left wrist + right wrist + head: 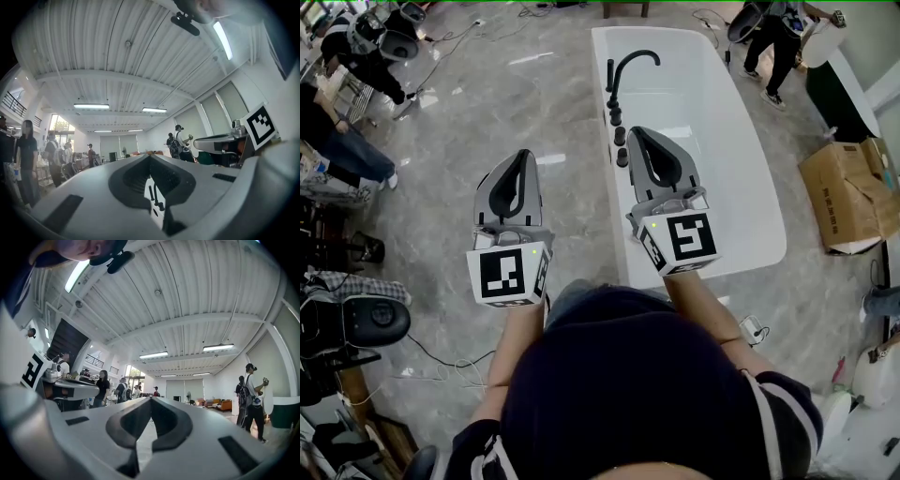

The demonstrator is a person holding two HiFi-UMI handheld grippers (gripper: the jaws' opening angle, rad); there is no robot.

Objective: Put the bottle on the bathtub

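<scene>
The white bathtub stands on the grey marble floor ahead of me, with a black curved faucet and black knobs on its left rim. No bottle shows in any view. My left gripper is held level over the floor left of the tub, jaws shut and empty. My right gripper hovers over the tub's left rim near the knobs, also shut with nothing in it. In the left gripper view the jaw tips meet, and the faucet shows through the gap below. In the right gripper view the tips meet too.
An open cardboard box sits right of the tub. Seated people and a black chair line the left side; a person stands beyond the tub's far right corner. Cables trail on the floor.
</scene>
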